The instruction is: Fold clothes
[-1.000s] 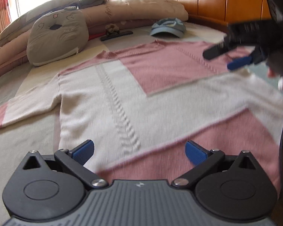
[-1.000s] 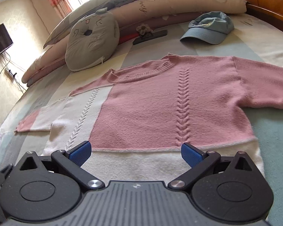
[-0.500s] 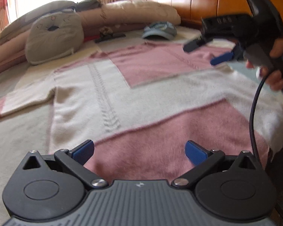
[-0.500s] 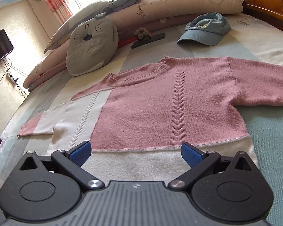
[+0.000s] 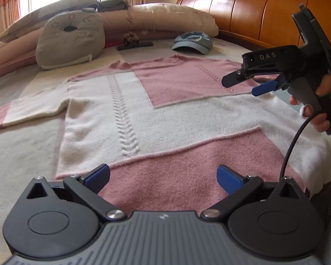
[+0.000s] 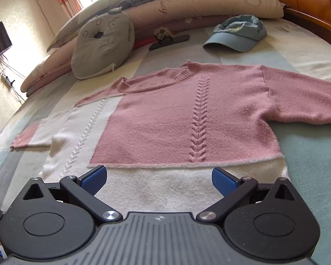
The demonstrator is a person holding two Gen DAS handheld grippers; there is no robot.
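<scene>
A pink and cream knit sweater [image 5: 165, 114] [image 6: 165, 114] lies flat and face up on the bed, sleeves spread to both sides, hem toward me. My left gripper [image 5: 163, 177] hovers open over the pink hem band, nothing between its blue pads. My right gripper [image 6: 157, 177] stands open above the cream band near the hem's right part. In the left wrist view the right gripper [image 5: 253, 86] shows from the side, held by a hand [image 5: 320, 110] above the sweater's right edge, jaws apart.
A grey cat-face cushion [image 6: 101, 46], long pillows [image 6: 209, 2], a blue cap [image 6: 238, 35] and a dark hair clip [image 6: 170, 40] lie beyond the sweater's collar. A wooden headboard [image 5: 264, 11] bounds the right side. A cable [image 5: 295, 141] hangs from the right gripper.
My left gripper has pulled back toward the hem, so more of the pink band shows. The right gripper has drawn slightly nearer the hem. Both stayed open.
</scene>
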